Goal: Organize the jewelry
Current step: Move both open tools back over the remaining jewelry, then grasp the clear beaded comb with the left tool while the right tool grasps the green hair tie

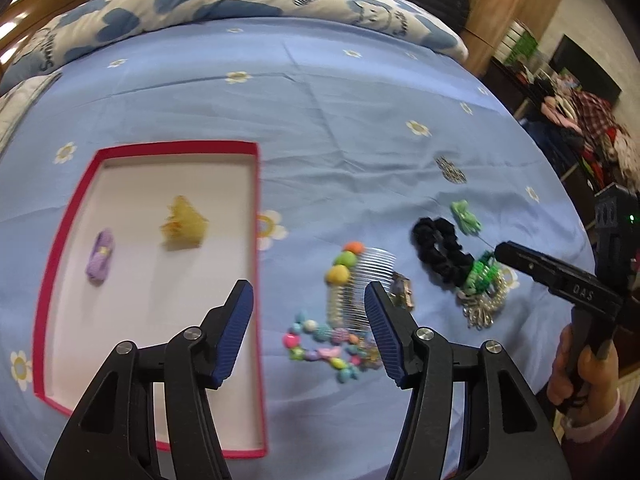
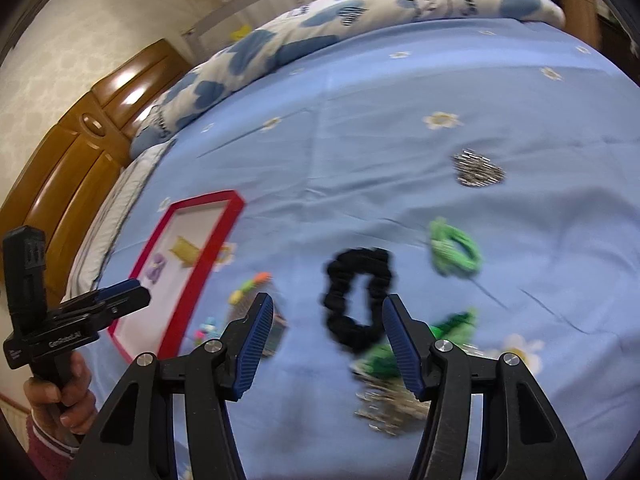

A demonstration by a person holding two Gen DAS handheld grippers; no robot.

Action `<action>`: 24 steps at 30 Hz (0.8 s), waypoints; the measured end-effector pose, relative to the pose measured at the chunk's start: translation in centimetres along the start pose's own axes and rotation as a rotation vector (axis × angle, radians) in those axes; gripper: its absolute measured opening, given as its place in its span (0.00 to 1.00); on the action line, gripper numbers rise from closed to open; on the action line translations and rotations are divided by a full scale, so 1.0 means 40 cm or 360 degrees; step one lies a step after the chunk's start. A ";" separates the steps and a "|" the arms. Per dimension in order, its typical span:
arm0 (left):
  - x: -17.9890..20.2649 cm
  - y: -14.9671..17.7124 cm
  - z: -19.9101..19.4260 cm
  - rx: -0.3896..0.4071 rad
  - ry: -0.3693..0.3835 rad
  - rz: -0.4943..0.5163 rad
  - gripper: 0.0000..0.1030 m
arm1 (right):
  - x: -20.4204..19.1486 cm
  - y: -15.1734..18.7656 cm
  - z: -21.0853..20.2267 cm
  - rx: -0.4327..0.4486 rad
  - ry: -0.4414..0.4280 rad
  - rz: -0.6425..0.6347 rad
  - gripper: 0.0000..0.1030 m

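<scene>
A red-rimmed white tray (image 1: pixel 256 208) lies on the blue bedsheet and holds a purple clip (image 1: pixel 101 256) and a yellow claw clip (image 1: pixel 182 224). My left gripper (image 1: pixel 309 292) is open and empty, above the tray's right edge and a bead bracelet (image 1: pixel 328 344) and a comb with coloured balls (image 1: pixel 348 276). My right gripper (image 2: pixel 328 304) is open and empty, over a black scrunchie (image 2: pixel 356 296). It also shows in the left wrist view (image 1: pixel 498 251). A green bow (image 2: pixel 454 250), green beads (image 2: pixel 384 356) and a silver chain pile (image 2: pixel 388 404) lie nearby.
A blue-and-white quilt (image 1: pixel 224 4) is piled at the far side of the bed. A silver sequin patch (image 2: pixel 478 170) lies on the sheet. A wooden headboard (image 2: pixel 60 176) is at the left; cluttered furniture (image 1: pixel 580 120) stands at the right.
</scene>
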State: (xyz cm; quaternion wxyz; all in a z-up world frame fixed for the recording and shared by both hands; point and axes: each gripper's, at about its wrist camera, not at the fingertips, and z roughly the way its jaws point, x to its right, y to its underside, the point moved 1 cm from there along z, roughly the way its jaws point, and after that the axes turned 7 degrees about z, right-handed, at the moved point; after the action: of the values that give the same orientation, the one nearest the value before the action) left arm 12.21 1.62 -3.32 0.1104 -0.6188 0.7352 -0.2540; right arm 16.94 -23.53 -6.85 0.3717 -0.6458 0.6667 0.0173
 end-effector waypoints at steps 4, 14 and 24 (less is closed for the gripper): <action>0.045 -0.001 0.032 -0.0045 0.0026 0.0072 0.58 | 0.047 0.001 -0.008 0.0015 0.0035 0.0043 0.57; 0.091 -0.005 0.136 -0.0191 0.0091 0.0142 0.59 | 0.111 -0.027 0.018 0.0020 0.0100 0.0049 0.57; 0.088 -0.007 0.212 -0.0287 0.0135 0.0123 0.60 | 0.159 -0.080 0.109 -0.0041 0.0149 0.0045 0.57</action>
State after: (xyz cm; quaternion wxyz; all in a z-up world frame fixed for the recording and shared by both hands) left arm 15.76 -3.80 -9.81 0.0329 -0.5860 0.7824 -0.2083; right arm 22.47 -27.25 -11.82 0.3314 -0.6412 0.6921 0.0010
